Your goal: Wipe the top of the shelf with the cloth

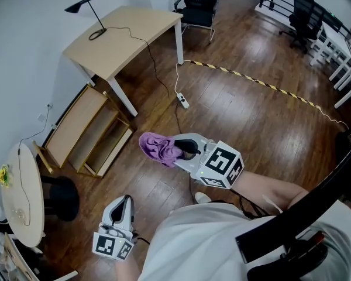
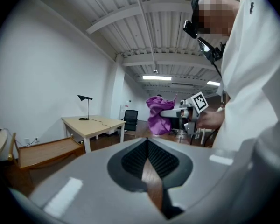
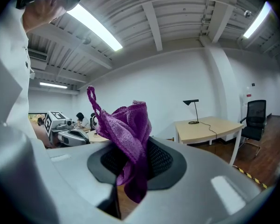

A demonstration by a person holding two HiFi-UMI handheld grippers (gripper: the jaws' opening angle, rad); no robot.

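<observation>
My right gripper (image 1: 180,148) is shut on a crumpled purple cloth (image 1: 158,147), held in the air at about waist height over the wooden floor. In the right gripper view the cloth (image 3: 129,133) bulges up from between the jaws and hangs down in front of them. The left gripper view shows the cloth (image 2: 157,115) and my right gripper (image 2: 171,112) ahead at centre. A low wooden shelf (image 1: 77,122) stands by the wall at the left, well ahead of both grippers. My left gripper (image 1: 125,200) hangs low at my left side, shut and holding nothing (image 2: 148,142).
A light wooden desk (image 1: 128,31) with a black lamp (image 1: 86,7) stands beyond the shelf. A power strip (image 1: 184,102) and its cable lie on the floor, and a yellow-black strip (image 1: 251,78) crosses it. A round white table (image 1: 23,192) is at the left. Office chairs (image 1: 199,4) stand at the back.
</observation>
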